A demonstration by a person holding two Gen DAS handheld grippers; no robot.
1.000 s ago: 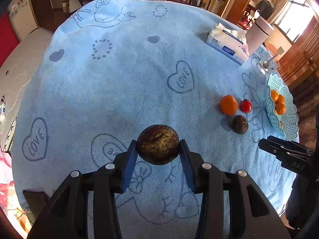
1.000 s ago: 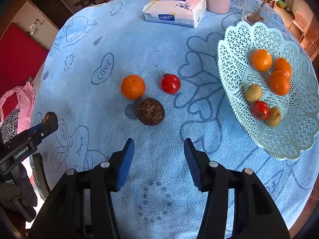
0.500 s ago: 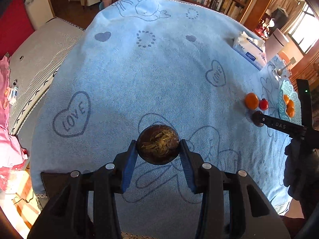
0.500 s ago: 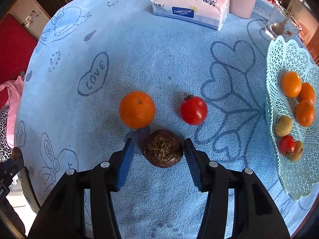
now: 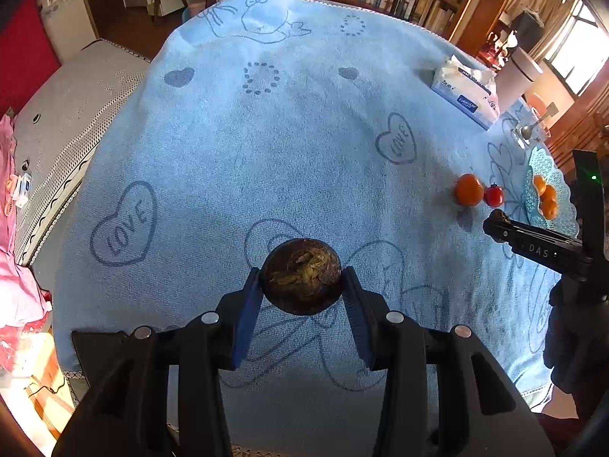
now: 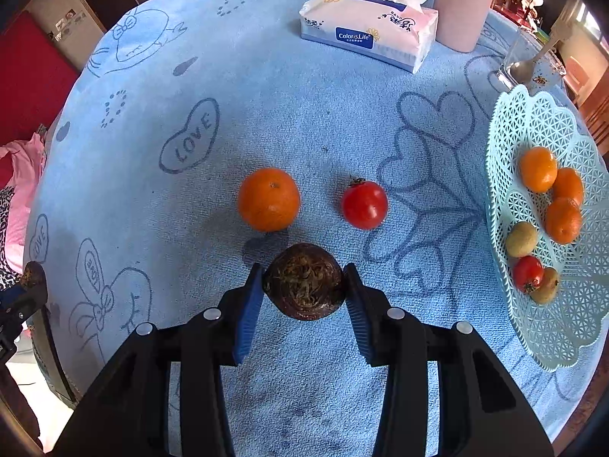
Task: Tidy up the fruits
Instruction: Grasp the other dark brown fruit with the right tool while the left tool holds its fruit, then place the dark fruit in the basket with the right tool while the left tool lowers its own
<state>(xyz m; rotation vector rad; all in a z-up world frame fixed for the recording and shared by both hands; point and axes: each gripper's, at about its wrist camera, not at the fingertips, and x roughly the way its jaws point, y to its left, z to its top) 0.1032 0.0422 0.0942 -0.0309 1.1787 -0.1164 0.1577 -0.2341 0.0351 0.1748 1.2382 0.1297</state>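
My left gripper (image 5: pixel 302 285) is clamped on a dark brown round fruit (image 5: pixel 302 276), both blue pads against its sides, and it holds the fruit clear above the near part of the blue tablecloth (image 5: pixel 266 144). My right gripper (image 6: pixel 304 285) has its jaws on either side of a second dark brown fruit (image 6: pixel 304 281), which sits on the cloth toward the table's middle; the pads look to be touching its flanks, so I log it as gripped, though I cannot tell whether it has left the cloth. Just beyond that fruit lie a loose orange (image 6: pixel 268 199) and a red tomato (image 6: pixel 364 204), side by side and apart from each other. At the right edge of the table stands the pale green lattice basket (image 6: pixel 533 122). It holds three small oranges (image 6: pixel 538 169) clustered toward its far side, two brownish-green kiwis (image 6: pixel 521 239) and one small tomato (image 6: pixel 527 273), the tomato touching the nearer kiwi. At the far edge of the table rest a tissue pack (image 6: pixel 369 26), a pink cylinder (image 6: pixel 462 3) just beside it, and a clear glass with a spoon (image 6: pixel 523 66) near the basket's far rim. From the left wrist view the right gripper's black body appears at the right edge of the table, in front of the basket.
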